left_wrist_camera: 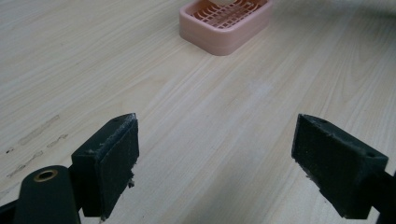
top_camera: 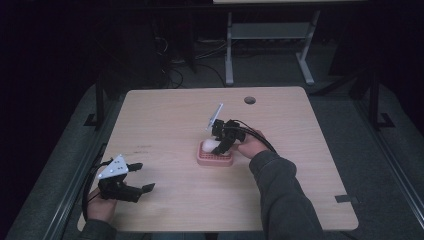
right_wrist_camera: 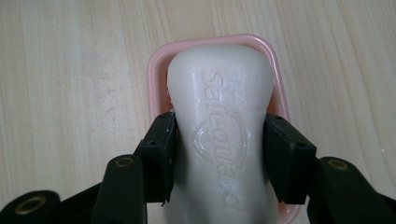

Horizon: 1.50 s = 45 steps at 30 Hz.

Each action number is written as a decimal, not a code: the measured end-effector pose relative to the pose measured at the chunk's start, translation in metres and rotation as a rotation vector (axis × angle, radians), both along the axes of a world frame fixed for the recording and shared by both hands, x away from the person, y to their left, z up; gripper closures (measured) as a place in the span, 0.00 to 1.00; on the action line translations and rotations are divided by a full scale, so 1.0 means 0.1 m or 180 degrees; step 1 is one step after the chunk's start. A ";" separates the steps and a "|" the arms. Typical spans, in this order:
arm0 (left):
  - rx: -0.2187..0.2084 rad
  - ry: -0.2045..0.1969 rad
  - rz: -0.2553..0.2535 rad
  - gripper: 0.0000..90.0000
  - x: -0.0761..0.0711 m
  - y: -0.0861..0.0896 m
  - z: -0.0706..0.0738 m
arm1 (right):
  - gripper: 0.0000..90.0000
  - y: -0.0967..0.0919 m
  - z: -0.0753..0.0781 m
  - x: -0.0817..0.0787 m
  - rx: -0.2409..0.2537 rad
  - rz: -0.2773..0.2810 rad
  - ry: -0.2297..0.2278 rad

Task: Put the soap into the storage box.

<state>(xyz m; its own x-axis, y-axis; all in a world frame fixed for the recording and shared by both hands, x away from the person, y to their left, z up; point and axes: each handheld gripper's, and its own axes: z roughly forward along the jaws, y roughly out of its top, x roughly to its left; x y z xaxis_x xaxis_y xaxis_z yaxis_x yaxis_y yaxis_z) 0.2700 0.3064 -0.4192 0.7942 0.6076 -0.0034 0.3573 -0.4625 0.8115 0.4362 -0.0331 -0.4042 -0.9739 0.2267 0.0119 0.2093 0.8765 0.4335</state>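
1 soap bar: hard, slick, light; I gripped its narrow waist.
Right tongs: clamped on soap over pink dish.
Left tongs: wide open, empty.

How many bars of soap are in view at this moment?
1. The white soap bar is clamped between the jaws of the right gripper, over the pink soap dish near the middle of the table. No others are visible.

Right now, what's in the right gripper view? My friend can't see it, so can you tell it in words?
A white bar of soap is squeezed between the right gripper's two black jaws, right above a pink soap dish. The dish sits on a light wooden table.
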 end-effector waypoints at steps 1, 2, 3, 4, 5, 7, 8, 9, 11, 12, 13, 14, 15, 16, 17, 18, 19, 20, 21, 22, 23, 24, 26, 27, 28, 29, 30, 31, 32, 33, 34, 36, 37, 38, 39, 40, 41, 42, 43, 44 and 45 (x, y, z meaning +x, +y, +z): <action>-0.0002 0.0002 0.0001 0.16 0.00 0.00 0.00 | 0.54 0.00 0.00 0.00 -0.0001 -0.0007 0.0020; -0.0003 0.0000 -0.0002 0.16 0.00 0.00 0.00 | 0.54 0.01 -0.01 0.01 -0.0012 -0.0001 0.0024; -0.0002 -0.0001 -0.0002 0.16 0.00 0.00 0.00 | 0.54 0.01 -0.02 0.01 -0.0015 -0.0002 0.0023; -0.0001 -0.0001 -0.0003 0.16 0.00 0.00 0.00 | 0.54 0.01 -0.02 0.01 -0.0012 -0.0001 0.0027; 0.0000 0.0001 -0.0003 0.16 0.00 0.00 0.00 | 0.54 0.01 -0.03 0.02 -0.0009 -0.0002 0.0033; -0.0001 0.0003 -0.0002 0.16 0.00 0.00 0.00 | 0.54 0.01 -0.04 0.03 -0.0017 0.0001 0.0036; 0.0000 0.0004 -0.0003 0.16 0.00 0.00 0.00 | 0.54 0.01 -0.04 0.03 -0.0021 0.0006 0.0036; -0.0001 0.0003 -0.0003 0.16 0.00 0.00 0.00 | 0.54 0.02 -0.05 0.03 -0.0027 0.0006 0.0043; -0.0001 0.0005 -0.0003 0.16 0.00 0.00 0.00 | 0.54 0.02 -0.06 0.04 -0.0032 -0.0008 0.0064; -0.0002 0.0004 -0.0002 0.16 0.00 0.00 0.00 | 0.54 0.02 -0.07 0.04 -0.0024 -0.0010 0.0072; -0.0005 0.0007 -0.0001 0.16 0.00 0.00 0.00 | 0.54 0.02 -0.07 0.04 -0.0030 -0.0019 0.0075; -0.0005 0.0007 -0.0001 0.16 0.00 0.00 0.00 | 0.54 0.02 -0.08 0.05 -0.0030 -0.0010 0.0067; -0.0004 0.0008 -0.0001 0.16 0.00 0.00 0.00 | 0.54 0.02 -0.09 0.05 -0.0032 -0.0006 0.0079; -0.0002 0.0004 -0.0003 0.16 0.00 0.00 0.00 | 0.54 0.02 -0.09 0.05 -0.0031 -0.0007 0.0082; -0.0005 0.0004 -0.0002 0.16 0.00 0.00 0.00 | 0.54 0.02 -0.10 0.05 -0.0027 -0.0007 0.0083; -0.0005 0.0002 -0.0004 0.16 0.00 0.00 0.00 | 0.54 0.03 -0.10 0.05 -0.0027 -0.0011 0.0083; -0.0007 0.0004 -0.0001 0.16 0.00 0.00 0.00 | 0.54 0.03 -0.11 0.05 -0.0026 -0.0008 0.0084; -0.0007 0.0007 0.0000 0.16 0.00 0.00 0.00 | 0.54 0.03 -0.11 0.05 -0.0023 -0.0008 0.0078; -0.0007 0.0006 -0.0003 0.16 0.00 0.00 0.00 | 0.54 0.03 -0.12 0.05 -0.0022 -0.0017 0.0089; -0.0008 0.0005 -0.0005 0.16 0.00 0.00 0.00 | 0.54 0.03 -0.12 0.06 -0.0021 -0.0018 0.0098; -0.0008 0.0002 -0.0004 0.16 0.00 0.00 0.00 | 0.54 0.03 -0.13 0.06 -0.0020 -0.0012 0.0098; -0.0007 0.0004 -0.0003 0.16 0.00 0.00 0.00 | 0.54 0.03 -0.14 0.06 -0.0026 -0.0007 0.0096; -0.0006 0.0006 -0.0004 0.16 0.00 0.00 0.00 | 0.54 0.03 -0.15 0.06 -0.0024 -0.0015 0.0103; -0.0006 0.0005 -0.0005 0.16 0.00 0.00 0.00 | 0.54 0.03 -0.15 0.06 -0.0021 -0.0019 0.0110; -0.0004 0.0004 -0.0006 0.16 0.00 0.00 0.00 | 0.54 0.03 -0.16 0.06 -0.0021 -0.0022 0.0113; -0.0005 0.0005 -0.0006 0.16 0.00 0.00 0.00 | 0.54 0.03 -0.16 0.06 -0.0023 -0.0015 0.0110; -0.0005 0.0006 -0.0006 0.16 0.00 0.00 0.00 | 0.54 0.03 -0.16 0.06 -0.0026 -0.0019 0.0107; -0.0007 0.0005 -0.0005 0.16 0.00 0.00 0.00 | 0.54 0.03 -0.16 0.07 -0.0009 -0.0019 0.0103; -0.0010 0.0007 -0.0002 0.16 0.00 0.00 0.00 | 0.54 0.02 -0.15 0.07 0.0018 -0.0030 0.0114; -0.0011 0.0007 -0.0002 0.16 0.00 0.00 0.00 | 0.54 0.02 -0.15 0.07 0.0033 -0.0030 0.0099; -0.0010 0.0006 -0.0002 0.16 0.00 0.00 0.00 | 0.54 0.02 -0.14 0.07 0.0036 -0.0032 0.0091; -0.0006 0.0007 -0.0006 0.16 0.00 0.00 0.00 | 0.54 0.02 -0.14 0.07 0.0027 -0.0030 0.0098; -0.0003 0.0006 -0.0008 0.16 0.00 0.00 0.00 | 0.54 0.02 -0.15 0.07 0.0016 -0.0026 0.0098; -0.0004 0.0006 -0.0006 0.16 0.00 0.00 0.00 | 0.54 0.03 -0.16 0.07 0.0004 -0.0020 0.0103; -0.0003 0.0004 -0.0008 0.16 0.00 0.00 0.00 | 0.54 0.03 -0.16 0.07 -0.0002 -0.0025 0.0105; -0.0006 0.0005 -0.0006 0.16 0.00 0.00 0.00 | 0.54 0.03 -0.17 0.07 -0.0001 -0.0026 0.0107; -0.0006 0.0004 -0.0006 0.16 0.00 0.00 0.00 | 0.54 0.03 -0.17 0.07 0.0003 -0.0021 0.0108; -0.0008 0.0006 -0.0005 0.16 0.00 0.00 0.00 | 0.54 0.03 -0.18 0.07 0.0006 -0.0016 0.0118; -0.0006 0.0006 -0.0006 0.16 0.00 0.00 0.00 | 0.54 0.04 -0.19 0.07 0.0002 -0.0010 0.0118; -0.0005 0.0007 -0.0004 0.16 0.00 0.00 0.00 | 0.54 0.04 -0.19 0.07 0.0005 -0.0011 0.0119; -0.0004 0.0005 -0.0005 0.16 0.00 0.00 0.00 | 0.54 0.04 -0.19 0.07 0.0006 -0.0012 0.0117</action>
